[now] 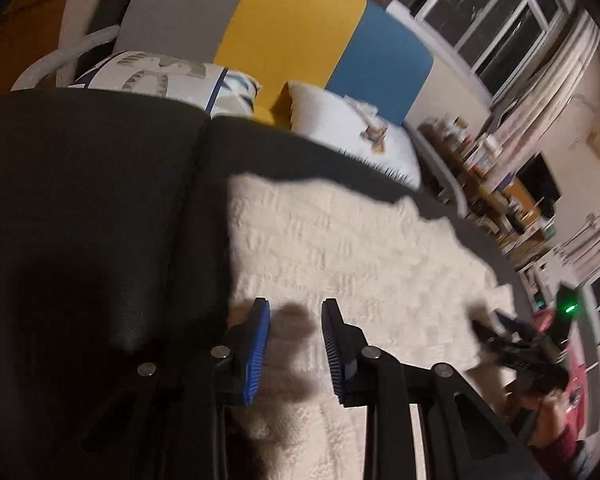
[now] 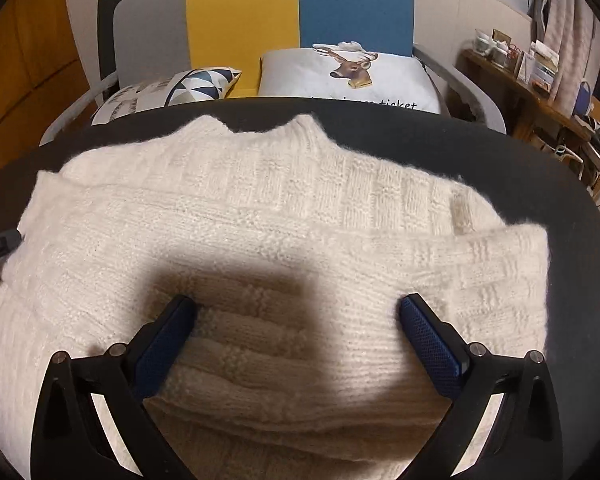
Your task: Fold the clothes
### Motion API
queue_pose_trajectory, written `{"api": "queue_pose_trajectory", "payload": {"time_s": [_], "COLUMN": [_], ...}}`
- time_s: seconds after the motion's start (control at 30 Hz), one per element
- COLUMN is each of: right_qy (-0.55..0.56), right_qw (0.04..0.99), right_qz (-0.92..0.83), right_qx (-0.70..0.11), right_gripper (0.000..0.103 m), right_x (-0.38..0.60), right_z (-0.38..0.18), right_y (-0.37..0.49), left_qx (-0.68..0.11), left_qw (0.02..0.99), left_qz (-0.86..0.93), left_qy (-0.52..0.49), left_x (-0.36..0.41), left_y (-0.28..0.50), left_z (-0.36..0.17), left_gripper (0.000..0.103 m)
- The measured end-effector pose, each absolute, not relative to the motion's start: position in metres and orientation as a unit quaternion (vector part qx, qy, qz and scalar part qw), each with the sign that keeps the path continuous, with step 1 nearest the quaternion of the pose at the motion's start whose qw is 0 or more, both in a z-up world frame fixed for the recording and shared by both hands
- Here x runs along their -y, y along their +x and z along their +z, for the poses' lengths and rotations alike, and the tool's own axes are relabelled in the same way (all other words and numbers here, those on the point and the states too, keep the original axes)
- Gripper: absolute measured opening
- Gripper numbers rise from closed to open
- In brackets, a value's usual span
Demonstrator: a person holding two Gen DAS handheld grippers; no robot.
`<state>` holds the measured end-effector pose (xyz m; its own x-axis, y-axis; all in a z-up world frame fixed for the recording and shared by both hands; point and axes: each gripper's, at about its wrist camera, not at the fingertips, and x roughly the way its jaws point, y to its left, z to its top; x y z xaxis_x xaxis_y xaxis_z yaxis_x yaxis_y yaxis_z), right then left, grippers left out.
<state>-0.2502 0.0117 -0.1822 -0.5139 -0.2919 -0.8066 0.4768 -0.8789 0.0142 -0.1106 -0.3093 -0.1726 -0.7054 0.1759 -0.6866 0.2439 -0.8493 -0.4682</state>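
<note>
A cream knitted sweater lies spread on a dark seat cushion, collar at the far side and a sleeve folded across its right part. My right gripper is wide open just above the sweater's near middle, holding nothing. In the left wrist view the sweater lies on the dark cushion. My left gripper is open with a narrower gap, empty, over the sweater's left edge. The right gripper shows blurred at the sweater's far right side.
Behind the cushion stand a grey, yellow and blue backrest, a patterned pillow and a white deer pillow. A cluttered wooden shelf and a window are to the right.
</note>
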Motion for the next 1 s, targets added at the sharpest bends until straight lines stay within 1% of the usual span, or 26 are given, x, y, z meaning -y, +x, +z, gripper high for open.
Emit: {"api": "queue_pose_trajectory", "payload": {"time_s": [0.07,0.13,0.17,0.27,0.33,0.4,0.43,0.47,0.6,0.67,0.8,0.83,0.9,1.0], "right_qy": [0.442,0.433,0.427,0.419,0.428,0.453,0.461,0.457,0.448,0.452,0.440,0.441,0.441,0.448], "right_qw": [0.221,0.242,0.255,0.277,0.273,0.243,0.238,0.247,0.254,0.271,0.357,0.373,0.392,0.407], "right_qz": [-0.863,-0.864,-0.864,-0.859,-0.854,-0.848,-0.847,-0.851,-0.853,-0.847,-0.823,-0.815,-0.806,-0.796], "right_qx": [-0.107,-0.090,-0.083,-0.097,-0.113,-0.127,-0.114,-0.079,-0.083,-0.066,0.035,0.050,0.051,0.021], "right_gripper": [0.103,0.103,0.103,0.103,0.103,0.103,0.103,0.103,0.103,0.103,0.103,0.103,0.103,0.103], "right_x": [-0.008,-0.001,0.005,0.028,0.038,0.040,0.036,0.027,0.026,0.024,0.007,0.006,0.006,0.013], "right_z": [-0.177,-0.165,-0.160,-0.157,-0.165,-0.182,-0.189,-0.193,-0.192,-0.184,-0.163,-0.161,-0.162,-0.170], "right_y": [-0.253,-0.256,-0.257,-0.263,-0.270,-0.279,-0.284,-0.286,-0.281,-0.283,-0.306,-0.314,-0.327,-0.341], "left_qx": [-0.275,-0.260,-0.248,-0.229,-0.227,-0.226,-0.226,-0.225,-0.223,-0.207,-0.163,-0.152,-0.126,-0.108], "left_qw": [0.008,0.004,0.006,0.011,0.013,0.015,0.016,0.018,0.022,-0.002,-0.071,-0.089,-0.117,-0.144], "left_qz": [-0.889,-0.896,-0.896,-0.895,-0.892,-0.889,-0.888,-0.886,-0.880,-0.885,-0.895,-0.897,-0.890,-0.871], "left_qy": [0.366,0.361,0.368,0.384,0.391,0.398,0.401,0.405,0.418,0.418,0.409,0.406,0.422,0.456], "left_x": [0.313,0.311,0.310,0.308,0.308,0.308,0.308,0.308,0.308,0.296,0.262,0.254,0.233,0.212], "left_y": [-0.116,-0.129,-0.140,-0.160,-0.164,-0.167,-0.169,-0.171,-0.179,-0.191,-0.224,-0.232,-0.256,-0.288], "left_z": [-0.161,-0.151,-0.151,-0.152,-0.155,-0.158,-0.159,-0.160,-0.166,-0.161,-0.147,-0.143,-0.148,-0.165], "left_gripper": [0.032,0.032,0.033,0.033,0.031,0.031,0.031,0.031,0.032,0.032,0.032,0.032,0.032,0.032]}}
